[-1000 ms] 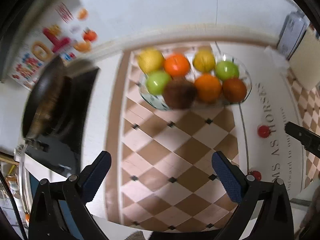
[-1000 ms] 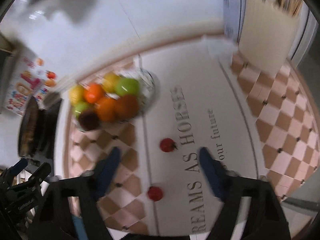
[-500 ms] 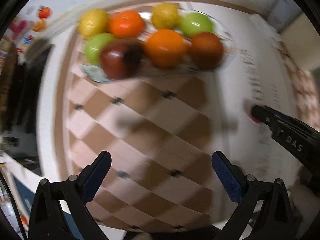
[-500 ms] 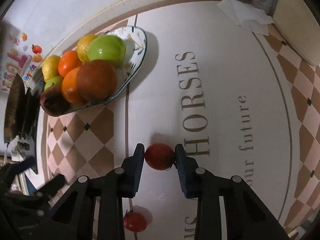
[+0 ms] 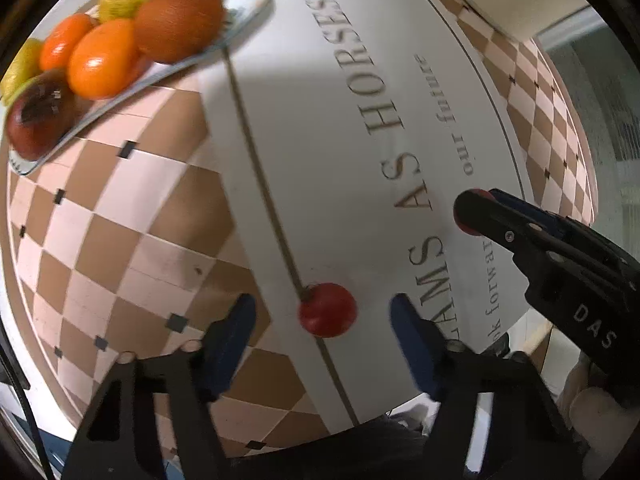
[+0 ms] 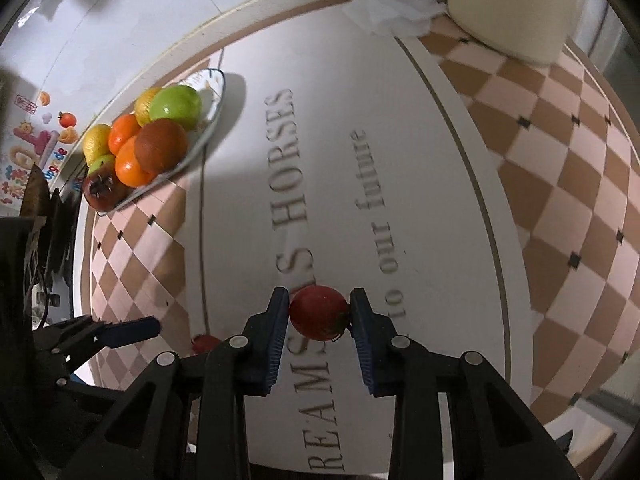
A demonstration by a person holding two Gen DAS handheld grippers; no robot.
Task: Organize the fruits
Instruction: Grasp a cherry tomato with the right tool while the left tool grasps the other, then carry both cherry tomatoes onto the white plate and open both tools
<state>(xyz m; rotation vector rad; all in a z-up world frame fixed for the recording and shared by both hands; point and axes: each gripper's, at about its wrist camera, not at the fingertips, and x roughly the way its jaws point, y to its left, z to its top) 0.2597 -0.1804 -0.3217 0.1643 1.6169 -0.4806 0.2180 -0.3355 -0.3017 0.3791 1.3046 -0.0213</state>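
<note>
My right gripper [image 6: 319, 314] is shut on a small red tomato [image 6: 318, 318], held just above the white printed tablecloth; it also shows in the left wrist view [image 5: 472, 212], where its finger hides most of that tomato. My left gripper [image 5: 324, 316] is open, its pads either side of a second red tomato [image 5: 327, 310] lying on the cloth; this one peeks out in the right wrist view [image 6: 206, 343]. A glass plate [image 6: 212, 124] piled with oranges, green apples, lemons and a dark fruit sits at the back left, also in the left wrist view [image 5: 244, 20].
A crumpled white tissue [image 6: 390, 12] and a cream container [image 6: 516, 4] stand at the back right. A dark pan and stove [image 6: 40, 208] are at the left, by a wall with colourful stickers [image 6: 36, 144]. The table edge runs near my left gripper.
My right gripper has closed on its tomato and lifted it slightly toward the near side. My left gripper has swung right and down, bringing its open fingers around the second tomato.
</note>
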